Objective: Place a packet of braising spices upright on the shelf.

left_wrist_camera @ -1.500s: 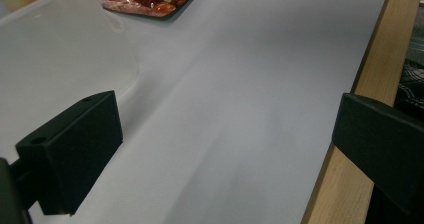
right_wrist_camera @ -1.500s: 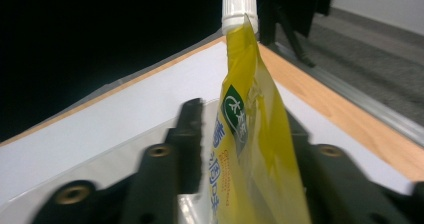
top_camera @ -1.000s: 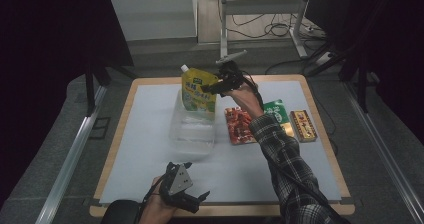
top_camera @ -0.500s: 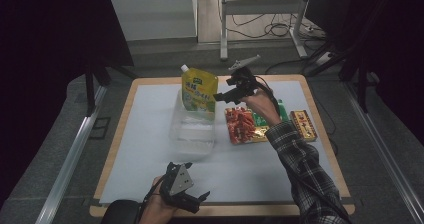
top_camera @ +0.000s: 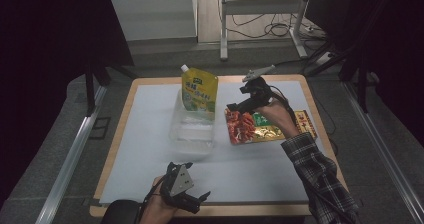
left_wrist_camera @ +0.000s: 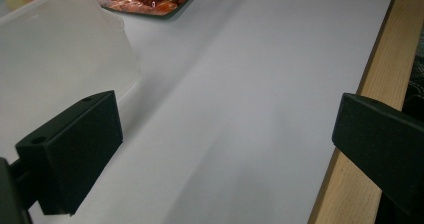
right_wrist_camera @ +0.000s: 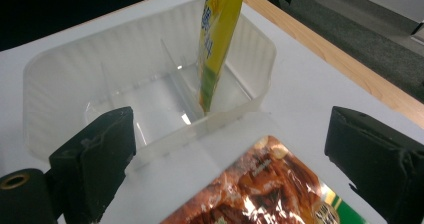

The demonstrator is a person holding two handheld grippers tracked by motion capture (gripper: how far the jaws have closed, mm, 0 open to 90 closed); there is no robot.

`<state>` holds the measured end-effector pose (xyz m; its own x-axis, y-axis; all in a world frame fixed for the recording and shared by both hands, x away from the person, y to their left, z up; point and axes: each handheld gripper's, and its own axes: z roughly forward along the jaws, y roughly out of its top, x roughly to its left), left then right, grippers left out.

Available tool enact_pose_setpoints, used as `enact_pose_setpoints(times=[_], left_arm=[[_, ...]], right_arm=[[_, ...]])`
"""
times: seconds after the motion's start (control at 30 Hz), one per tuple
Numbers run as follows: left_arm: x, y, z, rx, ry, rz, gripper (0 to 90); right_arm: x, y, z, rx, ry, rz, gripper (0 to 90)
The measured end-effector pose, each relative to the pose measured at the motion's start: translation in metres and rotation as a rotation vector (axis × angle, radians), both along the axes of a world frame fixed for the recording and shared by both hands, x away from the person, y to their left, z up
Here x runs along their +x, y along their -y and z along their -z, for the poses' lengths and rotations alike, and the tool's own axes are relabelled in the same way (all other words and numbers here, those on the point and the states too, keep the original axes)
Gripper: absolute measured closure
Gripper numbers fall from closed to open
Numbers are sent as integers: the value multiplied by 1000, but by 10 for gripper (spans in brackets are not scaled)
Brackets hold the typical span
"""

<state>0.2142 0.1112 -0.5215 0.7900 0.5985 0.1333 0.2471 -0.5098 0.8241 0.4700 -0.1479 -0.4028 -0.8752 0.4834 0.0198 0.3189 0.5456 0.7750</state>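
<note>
Left gripper (top_camera: pixel 200 200) rests low at the table's (top_camera: pixel 150 149) near edge, jaws wide with nothing between them, parked clear of the work, by my reading. Next, the clear plastic bin (top_camera: pixel 192 134) sits mid-table; the yellow spouted pouch (top_camera: pixel 200 91) stands upright in its far end, leaning on the wall, likely so flat packs can file in beside it. Right gripper (top_camera: pixel 235 106) hovers above the red snack pack (top_camera: pixel 242 126), jaws spread wide after just opening, empty; probably lining up for that pack. Beyond it lie a green pack (top_camera: pixel 261 119) and a red-and-gold pack (top_camera: pixel 305 124). The right gripper view reveals a divider rib (right_wrist_camera: pixel 175 74) inside the bin and the pouch's base wedged beside it; the high view gives the overall layout.
</note>
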Motion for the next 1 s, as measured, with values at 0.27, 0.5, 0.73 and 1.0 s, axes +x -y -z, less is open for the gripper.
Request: enact_pose_setpoints(times=[0.27,0.5,0.73,1.0], left_arm=[[0,1,0,3,0,3,0],[0,2,1,4,1,4,0],[0,2,1,15,2,4,0],[0,1,1,15,4,5,0]], right_arm=[[-13,20,12,19,7,33,62],[-25,38,29,22,2,66,62],[-36,55,37,44,11,95,63],[-36,75,45,40,12,150,65]])
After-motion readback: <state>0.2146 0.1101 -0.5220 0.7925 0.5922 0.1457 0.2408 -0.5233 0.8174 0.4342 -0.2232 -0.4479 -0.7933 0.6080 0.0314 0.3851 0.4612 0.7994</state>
